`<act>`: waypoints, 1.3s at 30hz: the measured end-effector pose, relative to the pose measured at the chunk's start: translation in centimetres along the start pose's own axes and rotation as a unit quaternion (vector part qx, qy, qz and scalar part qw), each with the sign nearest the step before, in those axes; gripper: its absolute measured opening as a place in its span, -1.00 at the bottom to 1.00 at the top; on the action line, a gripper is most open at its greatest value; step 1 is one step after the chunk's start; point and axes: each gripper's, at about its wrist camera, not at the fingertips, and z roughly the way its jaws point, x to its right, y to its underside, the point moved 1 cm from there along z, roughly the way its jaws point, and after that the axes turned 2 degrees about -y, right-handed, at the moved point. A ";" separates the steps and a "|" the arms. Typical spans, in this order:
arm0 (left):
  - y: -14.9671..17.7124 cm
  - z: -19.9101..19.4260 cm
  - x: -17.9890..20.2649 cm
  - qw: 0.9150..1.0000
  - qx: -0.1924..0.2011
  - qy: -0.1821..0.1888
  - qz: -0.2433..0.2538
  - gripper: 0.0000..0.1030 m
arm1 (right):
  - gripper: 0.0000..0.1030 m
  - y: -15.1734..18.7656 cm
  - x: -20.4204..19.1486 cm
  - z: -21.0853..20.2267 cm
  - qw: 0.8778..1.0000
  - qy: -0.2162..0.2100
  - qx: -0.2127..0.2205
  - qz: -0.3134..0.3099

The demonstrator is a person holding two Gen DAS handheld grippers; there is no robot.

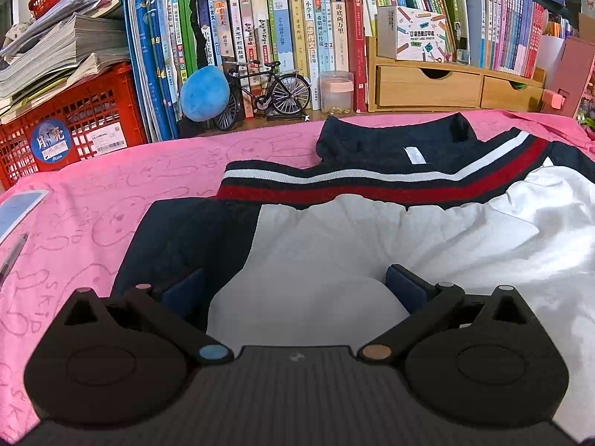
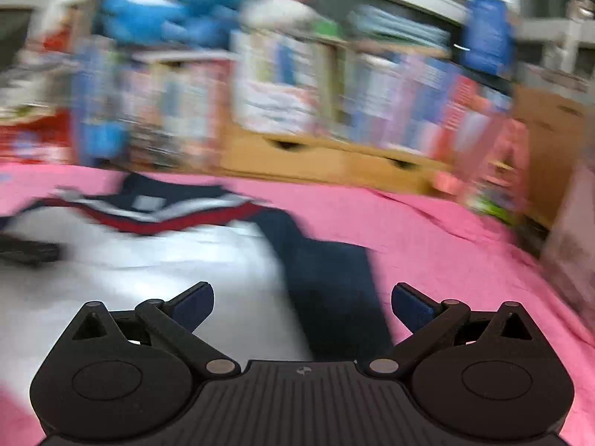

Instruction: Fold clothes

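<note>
A navy and white shirt with red and white chest stripes lies on the pink cloth, collar toward the books. In the left wrist view my left gripper is open low over the white body, its left pad by the navy sleeve. The right wrist view is blurred by motion. There my right gripper is open just above the shirt, over the edge where white meets the navy sleeve. Nothing is between either pair of fingers. A dark shape at the left edge looks like the other gripper.
A pink towel with rabbit drawings covers the table. Behind it stand rows of books, a red crate, a blue plush, a model bicycle, a jar and wooden drawers. A phone and pen lie at the left.
</note>
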 end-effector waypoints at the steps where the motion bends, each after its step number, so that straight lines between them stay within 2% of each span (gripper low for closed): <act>1: 0.0 0.0 0.0 1.000 0.000 0.000 0.000 1.00 | 1.00 0.5 -0.6 -0.4 0.999 -0.031 -0.005 -0.005; 3: 0.0 0.0 0.0 1.000 0.000 -0.001 0.001 1.00 | 1.00 1.7 -1.1 -0.5 0.998 -0.056 -0.027 -0.017; 5: 0.0 0.0 0.0 1.000 -0.001 0.000 0.001 1.00 | 1.00 2.6 -0.1 0.6 0.998 -0.027 -0.053 -0.019; 8: 0.0 0.0 0.0 1.000 -0.001 0.000 0.000 1.00 | 1.00 3.5 3.8 2.0 0.994 0.025 -0.094 0.052; 9: -0.1 -0.1 0.0 1.000 -0.002 0.000 0.000 1.00 | 1.00 3.6 4.8 1.8 0.992 0.028 -0.098 0.077; 11: -0.2 -1.1 -0.2 1.000 -0.004 -0.003 -0.003 1.00 | 1.00 3.8 5.9 0.3 0.989 0.017 -0.092 0.114; 14: -0.4 -2.8 -0.3 1.000 -0.002 -0.005 -0.005 1.00 | 1.00 3.4 5.9 -2.0 0.993 0.018 -0.053 0.103; 16: 0.0 -5.3 -0.3 1.000 0.023 0.006 0.007 1.00 | 1.00 2.8 5.7 -3.0 0.994 0.004 -0.032 0.100; 19: 0.7 -8.3 -0.3 0.999 0.046 0.013 0.024 1.00 | 1.00 2.0 4.3 -3.2 0.995 -0.029 -0.016 0.093; 23: 1.1 -10.0 0.3 0.998 0.033 0.056 0.014 1.00 | 1.00 1.6 -0.4 -1.4 0.997 -0.054 -0.021 0.049; 27: 0.2 -9.8 2.9 0.995 0.028 0.082 0.054 1.00 | 1.00 1.6 -5.3 0.8 0.997 -0.068 -0.039 0.005; 31: -0.2 -7.3 5.6 0.993 -0.004 0.069 0.100 1.00 | 1.00 2.8 -8.6 2.4 0.995 -0.032 -0.076 -0.054; 33: -0.1 -5.8 6.5 0.991 -0.024 0.065 0.113 1.00 | 1.00 3.4 -8.3 2.5 0.996 -0.039 -0.069 -0.042; 35: 0.1 -4.4 7.3 0.990 -0.037 0.050 0.124 1.00 | 1.00 3.7 -7.2 2.8 0.995 -0.063 -0.076 -0.008; 37: -0.2 -3.7 7.8 0.990 -0.033 0.032 0.132 1.00 | 1.00 3.8 -6.6 3.0 0.993 -0.078 -0.084 0.009; 39: -0.9 -3.0 8.0 0.990 -0.032 0.012 0.139 1.00 | 1.00 3.8 -6.8 2.9 0.994 -0.075 -0.082 0.007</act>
